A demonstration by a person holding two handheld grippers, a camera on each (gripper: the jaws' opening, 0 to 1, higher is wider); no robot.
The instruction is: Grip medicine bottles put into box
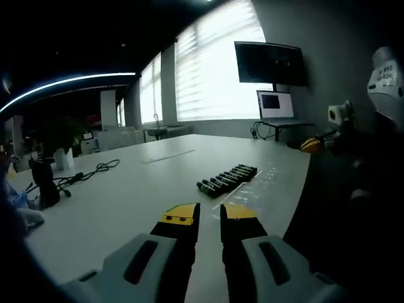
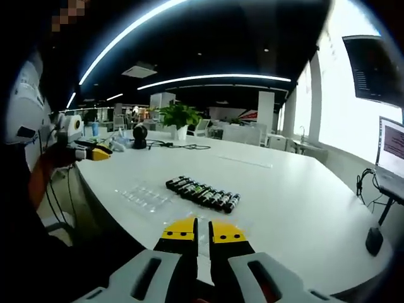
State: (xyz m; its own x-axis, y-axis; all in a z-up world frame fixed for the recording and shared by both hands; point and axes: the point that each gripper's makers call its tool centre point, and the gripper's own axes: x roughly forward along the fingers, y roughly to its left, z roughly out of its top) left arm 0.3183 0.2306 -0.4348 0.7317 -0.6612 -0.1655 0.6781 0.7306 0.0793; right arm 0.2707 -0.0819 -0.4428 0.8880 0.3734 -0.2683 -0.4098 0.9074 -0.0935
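I am in a big office room with bright windows and long light strips on a dark ceiling. A large white worktop (image 2: 297,202) fills the middle of it.

Closest to me in the left gripper view is my left gripper (image 1: 209,218). Its two yellow-tipped jaws stand a little apart with nothing between them, so it is let go and empty. In the right gripper view my right gripper (image 2: 203,232) has its jaws almost together, with only a thin slit, and it holds nothing.

Just past the right gripper lies a clear plastic box (image 2: 146,197) with small cups in it. I can see through it and the cups look empty. It is hard to spot, so I must watch its edges. Just beside it, a bit farther on, is a row of dark medicine bottles (image 2: 203,193) lying side by side and touching each other. None are in the box yet, so I think the job is at its start.

To do this step well, I think I should open one gripper wide, come down on the bottle at the end of the row, and squeeze it across its middle. The bottles are round and may roll, so I should go slow and not bump the next one.

Farther off are a black cable (image 1: 85,175), a potted plant (image 2: 179,118) and a laptop (image 1: 276,105).
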